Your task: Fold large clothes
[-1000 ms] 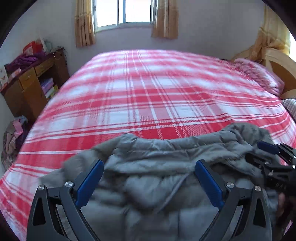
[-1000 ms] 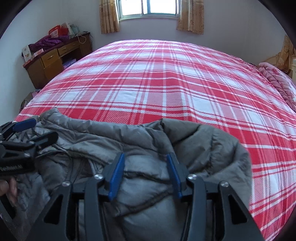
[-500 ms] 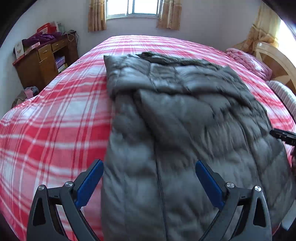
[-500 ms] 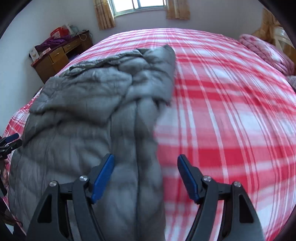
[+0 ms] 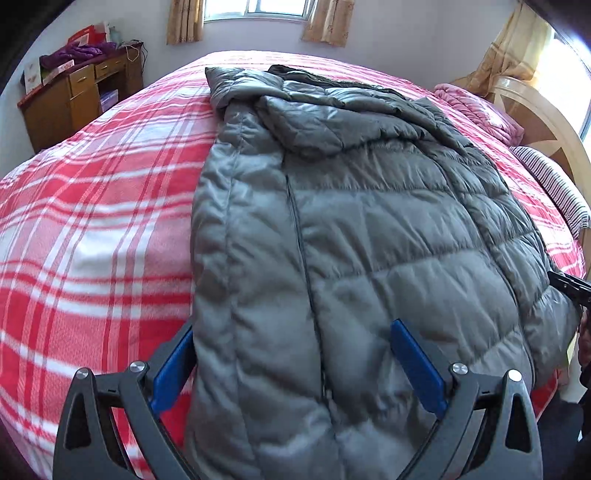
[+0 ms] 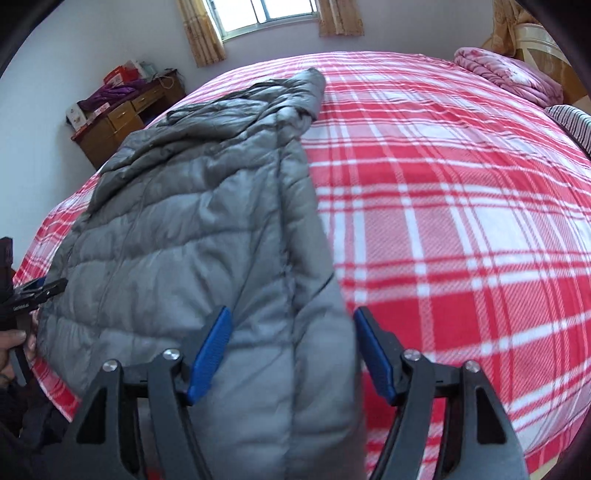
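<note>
A large grey quilted puffer jacket (image 5: 351, 229) lies spread lengthwise on the red and white plaid bed (image 5: 92, 221), hood at the far end, hem toward me. It also shows in the right wrist view (image 6: 192, 229). My left gripper (image 5: 295, 365) is open, its blue pads either side of the jacket's left hem part. My right gripper (image 6: 291, 354) is open over the jacket's right hem edge. Each gripper's tip shows at the edge of the other's view.
A wooden desk (image 5: 74, 99) with clutter stands at the far left by the wall. A folded pink quilt (image 5: 480, 110) and a striped pillow (image 5: 550, 181) lie at the right by the headboard (image 5: 543, 122). A curtained window (image 5: 258, 7) is behind the bed.
The jacket went from a bunched heap near me to lying stretched out along the bed. My right gripper opened and let it go. Both grippers now sit at the hem.
</note>
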A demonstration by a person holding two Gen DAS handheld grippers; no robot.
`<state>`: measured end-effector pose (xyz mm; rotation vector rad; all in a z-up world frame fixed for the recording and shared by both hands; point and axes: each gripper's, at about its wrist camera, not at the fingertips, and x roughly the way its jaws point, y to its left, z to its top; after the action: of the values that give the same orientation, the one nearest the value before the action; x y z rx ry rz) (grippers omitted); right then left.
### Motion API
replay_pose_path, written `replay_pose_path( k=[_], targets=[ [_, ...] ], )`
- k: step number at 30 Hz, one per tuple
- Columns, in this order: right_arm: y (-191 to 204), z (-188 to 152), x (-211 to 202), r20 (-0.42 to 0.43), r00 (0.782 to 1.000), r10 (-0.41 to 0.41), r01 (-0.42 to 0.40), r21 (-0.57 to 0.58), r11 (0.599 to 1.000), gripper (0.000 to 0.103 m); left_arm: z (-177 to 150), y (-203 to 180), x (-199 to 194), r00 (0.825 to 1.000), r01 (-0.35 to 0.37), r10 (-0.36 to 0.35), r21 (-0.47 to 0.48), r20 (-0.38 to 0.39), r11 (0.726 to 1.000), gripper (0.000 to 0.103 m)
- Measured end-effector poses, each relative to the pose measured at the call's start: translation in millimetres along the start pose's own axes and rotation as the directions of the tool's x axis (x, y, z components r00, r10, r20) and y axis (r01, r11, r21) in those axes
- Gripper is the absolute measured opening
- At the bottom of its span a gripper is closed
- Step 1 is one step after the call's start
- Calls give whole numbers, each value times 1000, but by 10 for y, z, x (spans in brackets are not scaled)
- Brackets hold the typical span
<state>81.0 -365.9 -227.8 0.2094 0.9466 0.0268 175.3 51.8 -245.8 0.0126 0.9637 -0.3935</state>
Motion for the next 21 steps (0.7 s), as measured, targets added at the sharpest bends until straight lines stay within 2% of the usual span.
replay_pose_path(
  k=[1, 2, 3, 4, 5, 7, 9, 11, 13, 16, 19, 21],
  targets=[
    [33, -53, -13, 0, 1000, 1, -1, -6, 1000, 59, -29, -17, -9, 1000, -1, 1, 13, 0, 1000, 97],
    [62, -89, -24, 5, 1000, 2, -2, -13, 1000, 45, -55, -24, -29, 1000, -16, 16, 34, 1, 999, 82],
    [85, -118, -32, 9, 1000, 18, -18, -16, 1000, 23, -73, -35, -61, 1000, -26, 26, 49, 6, 998, 69],
    [115, -145, -41, 9, 998, 61, -61, -13, 998, 19, -72, -39, -105, 1000, -8, 7, 51, 12, 999, 36],
    [146, -148, -57, 18, 997, 76, -75, -14, 997, 16, -66, -18, -150, 999, 43, -44, 36, 8, 998, 18],
    [259, -142, -146, 57, 997, 48, -45, -55, 997, 12, -36, -11, -314, 995, 86, -87, 18, 43, 996, 14],
    [320, -103, -321, 110, 991, 76, -69, -62, 996, 10, 27, -29, -613, 987, 119, -122, 34, 109, 992, 13],
    [377, -41, -598, 178, 978, 106, -93, -83, 992, 10, 92, -28, -944, 971, 168, -172, 39, 164, 985, 12],
    [445, 41, -958, 253, 960, 123, -99, -108, 989, 9, 172, -40, -1351, 948, 216, -223, 59, 225, 975, 12],
    [564, 136, -1544, 374, 917, 143, -89, -159, 983, 9, 318, -39, -1934, 909, 271, -289, 101, 300, 957, 12],
    [658, 286, -2007, 484, 860, 160, -72, -196, 978, 9, 546, -23, -2125, 895, 262, -293, 135, 337, 955, 13],
    [680, 461, -2096, 525, 837, 153, -55, -197, 979, 9, 800, 37, -2004, 896, 262, -287, 118, 338, 958, 13]
  ],
)
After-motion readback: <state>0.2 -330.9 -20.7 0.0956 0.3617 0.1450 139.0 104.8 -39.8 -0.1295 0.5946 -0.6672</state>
